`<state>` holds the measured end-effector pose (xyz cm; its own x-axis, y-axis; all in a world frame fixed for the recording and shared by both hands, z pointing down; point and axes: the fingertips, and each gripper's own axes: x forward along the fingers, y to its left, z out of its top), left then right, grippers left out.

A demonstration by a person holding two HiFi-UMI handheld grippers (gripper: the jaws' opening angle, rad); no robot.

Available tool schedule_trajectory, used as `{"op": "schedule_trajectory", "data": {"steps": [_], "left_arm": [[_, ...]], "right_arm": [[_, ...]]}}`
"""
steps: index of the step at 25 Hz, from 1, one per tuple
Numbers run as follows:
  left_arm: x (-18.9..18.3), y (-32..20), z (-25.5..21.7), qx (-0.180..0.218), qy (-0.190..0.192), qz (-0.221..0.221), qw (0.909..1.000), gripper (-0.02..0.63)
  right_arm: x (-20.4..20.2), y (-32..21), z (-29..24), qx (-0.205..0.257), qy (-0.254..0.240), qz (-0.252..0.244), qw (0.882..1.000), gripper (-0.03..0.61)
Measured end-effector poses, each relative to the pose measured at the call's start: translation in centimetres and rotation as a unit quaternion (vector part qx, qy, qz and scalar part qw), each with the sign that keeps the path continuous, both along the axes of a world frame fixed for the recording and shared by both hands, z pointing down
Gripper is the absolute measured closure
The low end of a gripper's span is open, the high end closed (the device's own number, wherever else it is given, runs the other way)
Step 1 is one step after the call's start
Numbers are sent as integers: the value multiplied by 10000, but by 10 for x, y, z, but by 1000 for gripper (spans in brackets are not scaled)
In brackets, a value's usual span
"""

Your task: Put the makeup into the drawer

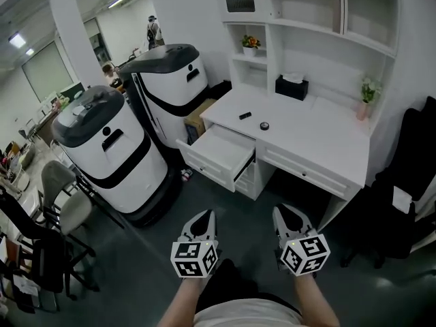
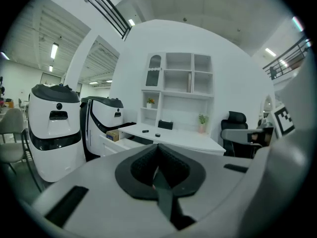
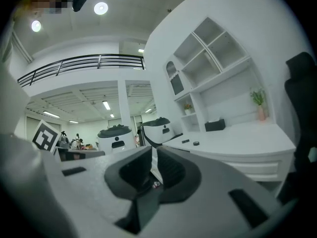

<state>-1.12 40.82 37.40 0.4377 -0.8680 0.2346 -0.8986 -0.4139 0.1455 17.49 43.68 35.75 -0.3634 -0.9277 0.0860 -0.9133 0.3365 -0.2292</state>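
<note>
Two makeup items lie on the white desk (image 1: 320, 138): a small black stick (image 1: 245, 115) and a round black compact (image 1: 264, 125). Below the desk's left end a white drawer (image 1: 216, 152) is pulled open, and nothing shows inside it. Both grippers hang low, well short of the desk, above the grey floor. My left gripper (image 1: 204, 216) has its jaws shut with nothing between them, and so does my right gripper (image 1: 283, 213). The left gripper view shows the stick (image 2: 145, 131) and the compact (image 2: 157, 135) far beyond the shut left gripper (image 2: 157, 148). The right gripper (image 3: 153, 151) looks toward the compact (image 3: 196, 143).
Two large white-and-black machines (image 1: 105, 148) (image 1: 170, 73) stand left of the desk. A black tissue box (image 1: 291, 87) and a pink vase with a plant (image 1: 365, 101) sit at the desk's back. A black office chair (image 1: 412, 169) is at the right, and a beige chair (image 1: 61, 193) at the left.
</note>
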Motion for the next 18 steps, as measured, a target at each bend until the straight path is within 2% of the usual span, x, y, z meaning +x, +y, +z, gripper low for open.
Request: {"op": "schedule_trajectory", "data": {"steps": [6,12,18], "left_arm": [[-8,-15,2,-27,-33,-78,10000,612],[-9,-57,10,-93,-2,-89,9999,612],[-1,-128,16,-117,86,74,9999,612]], "right_arm": [[8,-23,7,-176,-40,90,9998,472],[13,-62,17,-327,103,159,9993,451],[21,-125,28,-505,180,285,9982,426]]}}
